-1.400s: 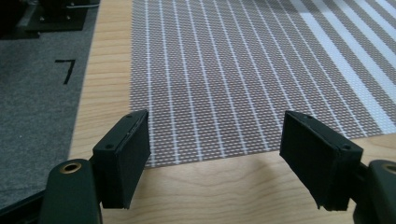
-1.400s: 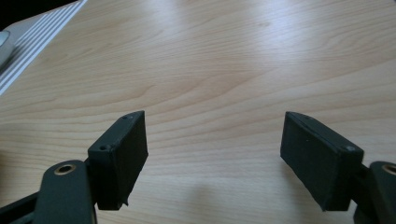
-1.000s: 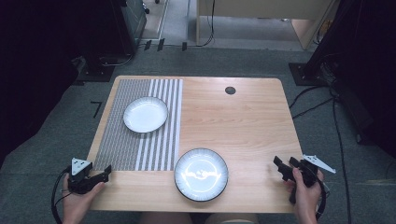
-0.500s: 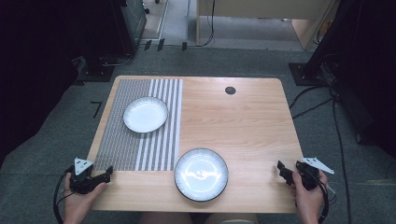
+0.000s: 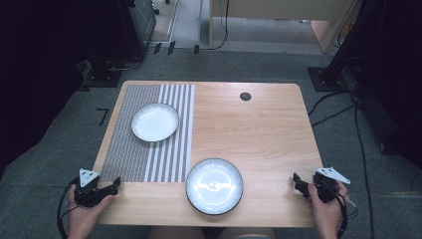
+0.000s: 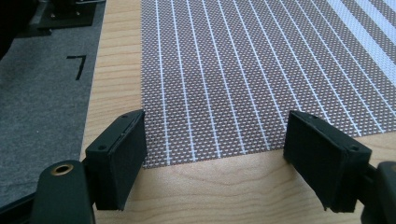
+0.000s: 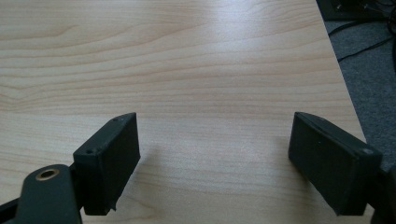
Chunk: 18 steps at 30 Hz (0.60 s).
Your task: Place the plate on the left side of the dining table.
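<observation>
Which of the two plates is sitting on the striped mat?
The smaller all-white plate, toward the far left, lies on the striped mat. The larger plate with the dark rim rests on bare wood at the near edge.

A lab workspace: a wooden table [image 5: 259,134] on grey carpet [image 5: 45,164], ringed by equipment stands [image 5: 124,45] and trailing cables [image 5: 333,107].
</observation>
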{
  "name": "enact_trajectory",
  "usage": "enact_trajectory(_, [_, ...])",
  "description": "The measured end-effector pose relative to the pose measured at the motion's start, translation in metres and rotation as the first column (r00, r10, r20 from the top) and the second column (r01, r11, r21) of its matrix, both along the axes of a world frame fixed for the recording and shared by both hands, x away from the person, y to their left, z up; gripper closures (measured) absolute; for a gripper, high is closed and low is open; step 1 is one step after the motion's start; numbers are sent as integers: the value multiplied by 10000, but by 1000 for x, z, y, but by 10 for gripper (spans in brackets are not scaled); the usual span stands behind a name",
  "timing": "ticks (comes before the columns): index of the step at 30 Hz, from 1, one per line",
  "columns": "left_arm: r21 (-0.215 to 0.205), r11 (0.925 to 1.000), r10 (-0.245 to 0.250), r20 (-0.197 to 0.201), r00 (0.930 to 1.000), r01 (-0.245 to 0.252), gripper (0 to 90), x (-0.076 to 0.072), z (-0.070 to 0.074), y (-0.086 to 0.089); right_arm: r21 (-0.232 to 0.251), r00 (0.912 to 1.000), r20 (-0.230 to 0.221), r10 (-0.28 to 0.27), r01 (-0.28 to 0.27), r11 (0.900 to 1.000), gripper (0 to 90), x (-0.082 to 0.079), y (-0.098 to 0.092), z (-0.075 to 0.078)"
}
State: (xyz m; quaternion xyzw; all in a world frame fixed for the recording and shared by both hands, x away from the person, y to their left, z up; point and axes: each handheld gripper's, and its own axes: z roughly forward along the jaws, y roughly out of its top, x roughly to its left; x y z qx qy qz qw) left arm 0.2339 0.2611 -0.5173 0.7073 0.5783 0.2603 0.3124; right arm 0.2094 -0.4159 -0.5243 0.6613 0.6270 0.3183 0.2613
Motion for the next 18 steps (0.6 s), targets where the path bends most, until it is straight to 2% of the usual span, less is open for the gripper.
enact_trajectory(9, [-2, 10000, -3, 1, 10000, 3, 212, 0, 0, 0, -635, 9998, -202, 52, -64, 9980, 151, 1, 6, -1])
enact_trajectory(18, [-1, 10000, -4, 3, 10000, 4, 212, 0, 0, 0, -640, 9996, -249, -101, 85, 9979, 135, 0, 8, -1])
